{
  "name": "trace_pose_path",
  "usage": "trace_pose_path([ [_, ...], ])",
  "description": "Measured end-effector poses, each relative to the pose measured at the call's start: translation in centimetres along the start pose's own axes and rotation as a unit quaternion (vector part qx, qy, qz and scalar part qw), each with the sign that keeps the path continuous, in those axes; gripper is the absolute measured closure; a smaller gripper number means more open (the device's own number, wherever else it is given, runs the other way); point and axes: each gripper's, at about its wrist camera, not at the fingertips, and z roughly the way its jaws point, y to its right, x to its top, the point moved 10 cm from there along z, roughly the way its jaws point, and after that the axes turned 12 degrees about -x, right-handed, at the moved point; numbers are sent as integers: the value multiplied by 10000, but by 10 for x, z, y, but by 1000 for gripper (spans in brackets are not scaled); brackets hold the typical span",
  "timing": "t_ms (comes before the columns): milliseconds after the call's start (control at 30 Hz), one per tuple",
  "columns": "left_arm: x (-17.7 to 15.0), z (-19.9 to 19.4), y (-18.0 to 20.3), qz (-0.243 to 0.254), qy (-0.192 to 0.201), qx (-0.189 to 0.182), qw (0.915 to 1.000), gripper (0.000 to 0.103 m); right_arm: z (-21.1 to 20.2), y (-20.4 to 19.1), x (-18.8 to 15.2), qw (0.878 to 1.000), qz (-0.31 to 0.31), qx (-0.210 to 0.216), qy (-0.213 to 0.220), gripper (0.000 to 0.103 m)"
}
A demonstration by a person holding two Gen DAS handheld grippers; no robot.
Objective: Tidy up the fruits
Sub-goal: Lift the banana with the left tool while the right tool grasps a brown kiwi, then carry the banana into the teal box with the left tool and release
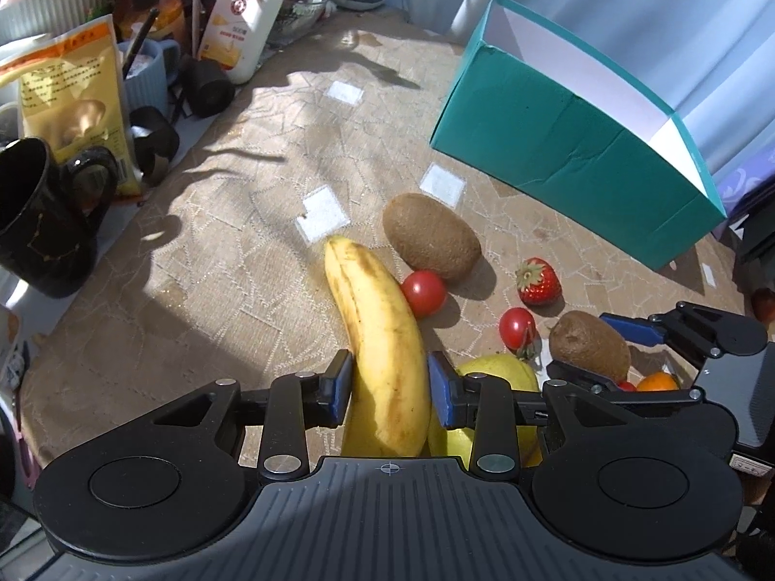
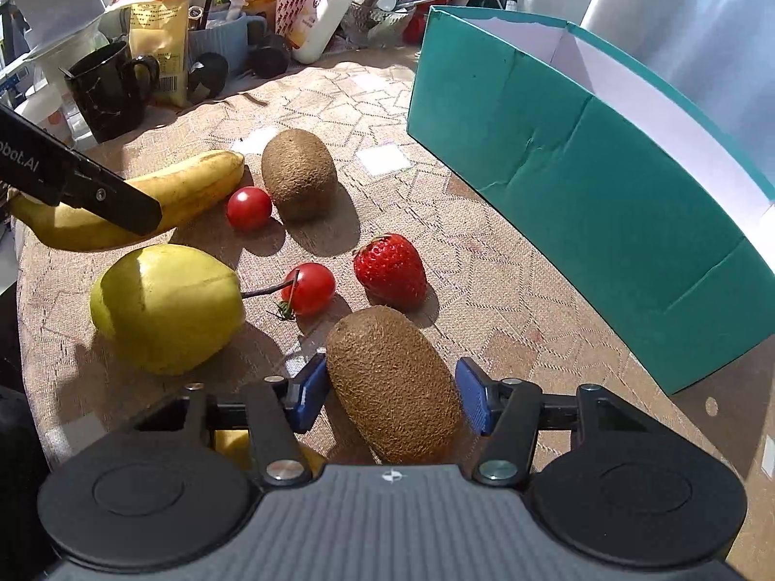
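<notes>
Banana (image 1: 382, 339) pinched between left fingers (image 1: 339, 389); kiwi (image 2: 392, 382) between open right fingers (image 2: 472, 402).

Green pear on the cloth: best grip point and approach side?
Hedged: grip the yellow-green pear across its wide belly, coming from above. It lies on its side, stem toward the stemmed red cherry tomato; the narrow neck would likely slip.

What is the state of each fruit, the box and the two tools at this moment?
Left tool: pads against the banana.
Right tool: open around the near kiwi.
Banana: lying between the left pads.
Near kiwi: on the cloth, not clamped.
Far kiwi: free.
Pear: on its side.
Strawberry: free.
Two cherry tomatoes: free.
Teal box: open, no fruit visible inside.
</notes>
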Motion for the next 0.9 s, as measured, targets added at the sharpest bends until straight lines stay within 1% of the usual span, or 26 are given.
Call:
trace_pose_path([
  [233,-3,24,-6,-83,-160,160,9997,65,-1,1,0,10000,81,-52,-20,46],
  [367,2,29,-4,-79,-145,218,9996,65,-1,0,0,9999,94,-80,-39,46],
  [433,3,33,-6,-170,-195,247,9994,64,-1,0,1,9999,89,-82,-42,46],
  [533,5,35,-7,-248,-166,258,9992,66,-1,0,1,9999,112,-94,-37,46],
  [633,5,34,-5,-138,-136,223,9996,66,-1,1,0,9998,179,-118,-18,46],
  [667,6,32,-3,-93,-98,153,9998,66,-1,1,0,9997,205,-124,-16,46],
  [833,15,9,17,433,260,6,9987,66,-3,9,-2,9989,366,-294,-1,46],
  [900,21,0,26,554,371,-58,9978,66,-5,13,-2,9983,464,-353,23,47],
])
